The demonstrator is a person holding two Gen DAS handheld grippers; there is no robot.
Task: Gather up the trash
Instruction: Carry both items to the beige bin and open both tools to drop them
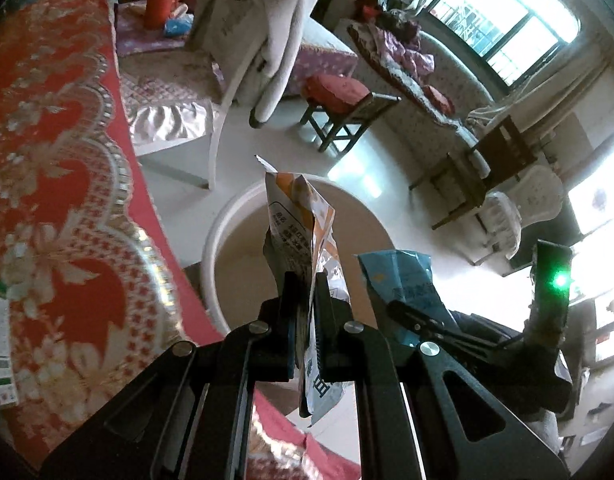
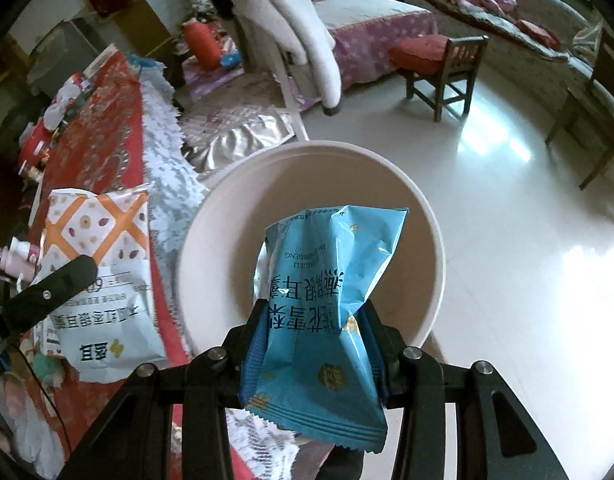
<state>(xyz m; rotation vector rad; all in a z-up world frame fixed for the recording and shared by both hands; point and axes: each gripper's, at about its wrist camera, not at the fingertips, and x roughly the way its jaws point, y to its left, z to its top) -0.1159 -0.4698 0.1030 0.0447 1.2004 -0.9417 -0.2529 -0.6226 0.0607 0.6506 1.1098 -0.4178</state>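
Between your right tongs (image 2: 313, 344), the blue snack packet (image 2: 327, 300) is clamped at its waist, hanging over the white bucket (image 2: 435, 220), while your left tongs (image 1: 305, 294) are pinched tight on the orange-and-white packet (image 1: 303, 216), seen edge-on near the bucket's rim. Bring each packet squarely over the bucket's mouth, well inside the rim, before you part the tongs, or one may slide onto the red-clothed counter (image 1: 55, 152) or the pale floor (image 2: 507, 208) beyond.

blue wrapper (image 2: 327, 304): I see glossy, crinkled plastic film
bucket (image 2: 435, 240): smooth matt plastic
floor (image 2: 507, 240): polished, shiny
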